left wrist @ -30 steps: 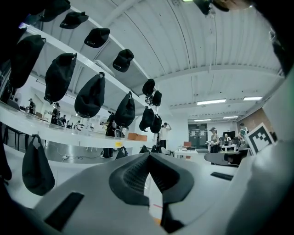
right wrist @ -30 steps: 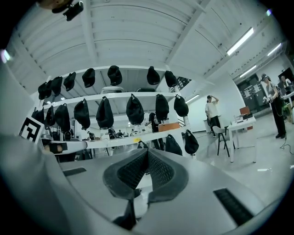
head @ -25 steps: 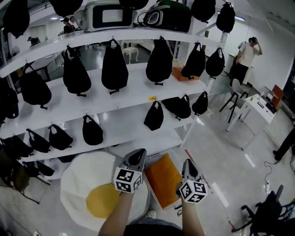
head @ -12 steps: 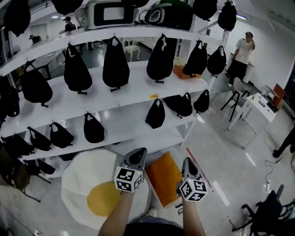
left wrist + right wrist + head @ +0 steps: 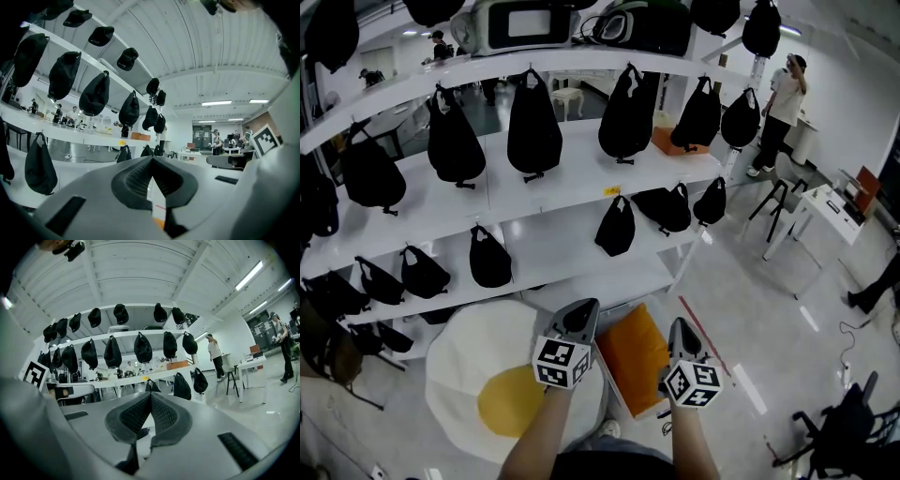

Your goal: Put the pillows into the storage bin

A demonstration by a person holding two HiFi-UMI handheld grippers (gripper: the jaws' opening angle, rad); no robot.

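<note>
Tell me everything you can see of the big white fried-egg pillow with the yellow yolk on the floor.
The white fried-egg pillow is a large, rounded, soft-looking fabric cushion with a round yellow patch off-centre. It lies flat on the pale floor before the bottom shelf, untouched. The person's left forearm and left hand-held gripper cover its right edge in the head view.

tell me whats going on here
A person holds the left gripper and the right gripper out level, side by side, both with jaws shut and nothing in them. Below on the floor lie a fried-egg pillow and an orange pillow, neither touched. White shelves hung with black bags stand ahead.
</note>
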